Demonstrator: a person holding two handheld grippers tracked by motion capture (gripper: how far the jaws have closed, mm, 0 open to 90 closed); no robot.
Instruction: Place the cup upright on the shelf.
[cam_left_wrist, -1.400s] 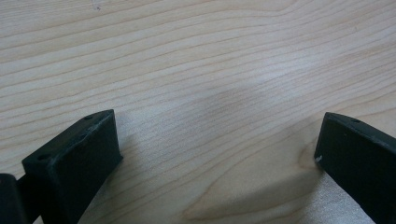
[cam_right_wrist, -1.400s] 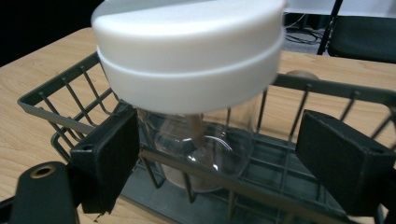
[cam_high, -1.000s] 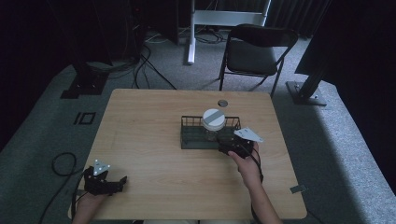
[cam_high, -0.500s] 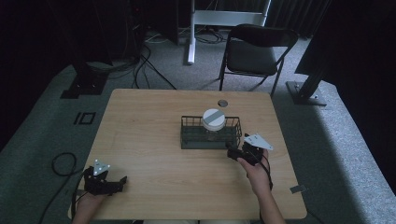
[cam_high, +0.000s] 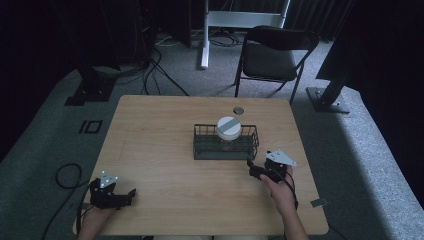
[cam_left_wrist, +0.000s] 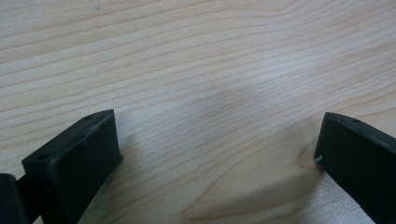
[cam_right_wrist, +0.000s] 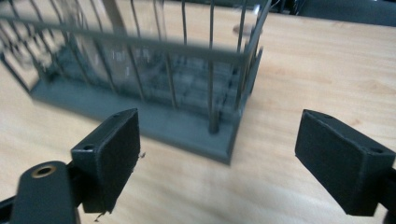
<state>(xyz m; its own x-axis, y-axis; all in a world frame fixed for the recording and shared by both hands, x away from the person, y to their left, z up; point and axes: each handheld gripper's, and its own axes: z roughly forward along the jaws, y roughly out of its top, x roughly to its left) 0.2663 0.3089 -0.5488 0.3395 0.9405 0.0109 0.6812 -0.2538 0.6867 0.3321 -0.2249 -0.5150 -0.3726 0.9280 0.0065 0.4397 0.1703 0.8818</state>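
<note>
While both stand wide open and empty, right claw sits at the wire basket's 5 o'clock corner; left claw over bare surface.

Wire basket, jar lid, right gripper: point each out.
wire basket (cam_high: 250, 134), high view, top rim on its right side
jar lid (cam_high: 229, 128), high view, centre of the lid
right gripper (cam_high: 251, 168), high view, midway between its fingertips

I see grey carpet floor, black folding chair top centre, cables upper left, white stand base at top, dark surroundings.
</note>
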